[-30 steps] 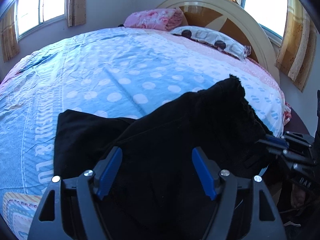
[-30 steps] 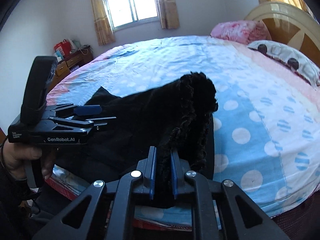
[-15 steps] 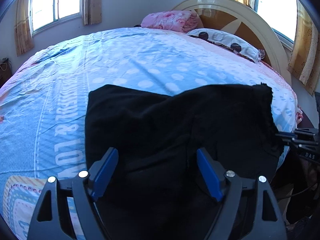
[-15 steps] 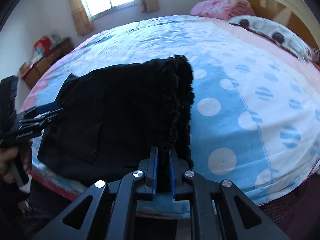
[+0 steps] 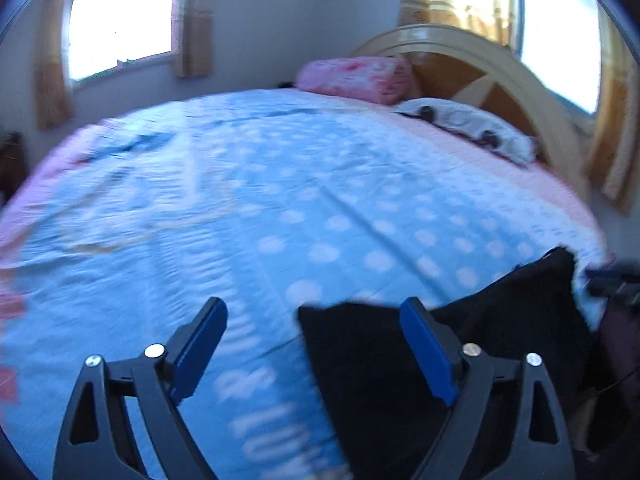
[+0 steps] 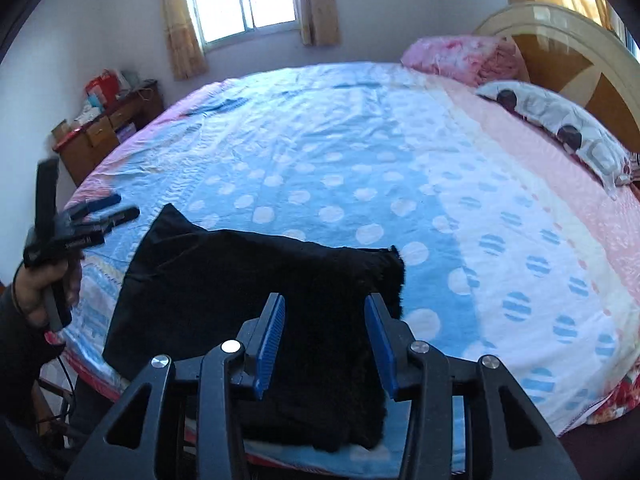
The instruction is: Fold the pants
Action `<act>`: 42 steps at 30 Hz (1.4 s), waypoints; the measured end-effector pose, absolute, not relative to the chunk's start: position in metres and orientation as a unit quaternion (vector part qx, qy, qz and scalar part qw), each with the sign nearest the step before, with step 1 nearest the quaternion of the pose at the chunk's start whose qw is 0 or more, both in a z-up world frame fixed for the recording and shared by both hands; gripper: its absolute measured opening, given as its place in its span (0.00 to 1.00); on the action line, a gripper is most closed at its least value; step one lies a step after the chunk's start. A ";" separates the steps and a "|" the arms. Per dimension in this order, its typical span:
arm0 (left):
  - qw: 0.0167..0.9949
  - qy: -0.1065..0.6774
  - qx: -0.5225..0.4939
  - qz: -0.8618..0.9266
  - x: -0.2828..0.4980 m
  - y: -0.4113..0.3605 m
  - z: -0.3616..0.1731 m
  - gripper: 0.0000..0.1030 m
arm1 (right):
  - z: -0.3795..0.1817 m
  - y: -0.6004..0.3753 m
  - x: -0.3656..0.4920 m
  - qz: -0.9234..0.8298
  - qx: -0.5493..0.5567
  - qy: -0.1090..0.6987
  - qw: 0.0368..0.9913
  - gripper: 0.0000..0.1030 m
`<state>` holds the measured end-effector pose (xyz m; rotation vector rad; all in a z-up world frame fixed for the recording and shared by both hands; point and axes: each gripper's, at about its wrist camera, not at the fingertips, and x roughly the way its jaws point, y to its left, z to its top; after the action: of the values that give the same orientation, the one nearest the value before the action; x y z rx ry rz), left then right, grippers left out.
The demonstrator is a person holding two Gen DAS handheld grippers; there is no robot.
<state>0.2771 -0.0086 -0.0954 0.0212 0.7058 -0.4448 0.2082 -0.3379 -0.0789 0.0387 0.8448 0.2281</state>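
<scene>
The black pants (image 6: 256,292) lie folded flat at the near edge of the bed (image 6: 360,160), with a fuzzy hem at their right end. My right gripper (image 6: 325,320) is open and empty, its blue pads just above the right part of the pants. In the left wrist view the pants (image 5: 460,344) sit at the lower right. My left gripper (image 5: 314,328) is open and empty, off the pants' left end, over the bedsheet. It also shows in the right wrist view (image 6: 104,216), held by a hand left of the pants.
A pink folded blanket (image 6: 460,56) and a spotted pillow (image 6: 560,128) lie at the headboard (image 6: 580,60). A wooden dresser (image 6: 108,128) with clutter stands at the left wall. The bed's front edge runs just below the pants.
My right gripper has opened and let go of the pants' hem; the pants now lie flat. My left gripper has swung left, off the pants, and stays open.
</scene>
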 end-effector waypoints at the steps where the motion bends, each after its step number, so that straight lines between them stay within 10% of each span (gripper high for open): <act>1: 0.906 0.345 0.007 -0.244 0.284 -0.012 -0.096 0.82 | -0.083 -0.335 0.210 0.117 0.026 0.413 0.903 0.42; 9: 0.828 0.388 0.097 -0.392 0.313 -0.052 -0.110 0.74 | -0.112 -0.304 0.206 0.133 0.021 0.432 0.892 0.43; 19: 0.780 0.428 0.150 -0.432 0.307 -0.061 -0.124 0.18 | -0.121 -0.312 0.214 0.127 0.038 0.439 0.889 0.43; 42: 0.814 0.447 0.084 -0.362 0.339 -0.036 -0.150 0.16 | -0.095 -0.303 0.221 0.129 0.023 0.398 0.908 0.43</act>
<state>0.3394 -0.0361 -0.1497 0.1788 0.9543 -0.7716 0.2210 -0.3032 -0.0951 0.0472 0.8211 0.2669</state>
